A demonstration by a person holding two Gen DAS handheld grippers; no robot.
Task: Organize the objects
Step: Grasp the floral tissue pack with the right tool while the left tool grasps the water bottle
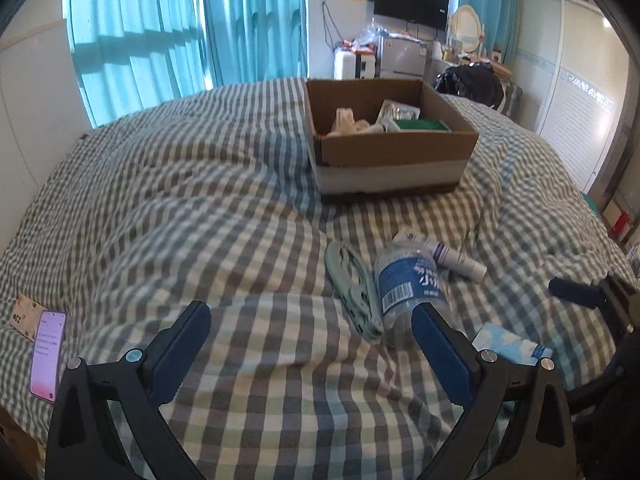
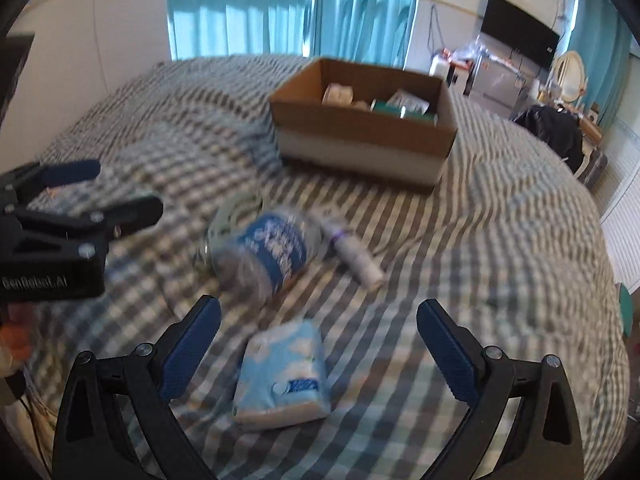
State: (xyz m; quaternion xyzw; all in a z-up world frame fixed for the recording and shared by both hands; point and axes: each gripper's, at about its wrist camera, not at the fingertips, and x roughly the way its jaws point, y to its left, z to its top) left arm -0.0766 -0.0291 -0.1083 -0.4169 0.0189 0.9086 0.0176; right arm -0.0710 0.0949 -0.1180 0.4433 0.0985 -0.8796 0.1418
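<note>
The left tool (image 1: 312, 316) stands with its jaws spread wide and grips nothing; it hovers above the checked bedspread (image 1: 180, 208). Its right-hand pad lies close against the base of the water bottle (image 1: 408, 284), though contact cannot be confirmed.

The right tool (image 2: 318, 312) is likewise spread wide and empty. The tissue pack (image 2: 282, 372) — light blue with a cloud print — lies on the bedspread between its fingers, not touched by either pad.

Object positions on the bed:
- The water bottle lies on its side, blue label up, near the middle of the bed.
- The pale green cloth item (image 1: 352, 292) lies just beside the bottle, on its left in the left wrist view.
- The white tube (image 1: 460, 260), with a purple band, lies on the far right side of the bottle, touching or nearly touching it.
- The cardboard box (image 1: 396, 152) sits farther back, well apart from the loose items — it is open and already holds several items, including a green one.

A phone (image 1: 48, 356) with a lit screen lies at the left edge of the bed.
</note>
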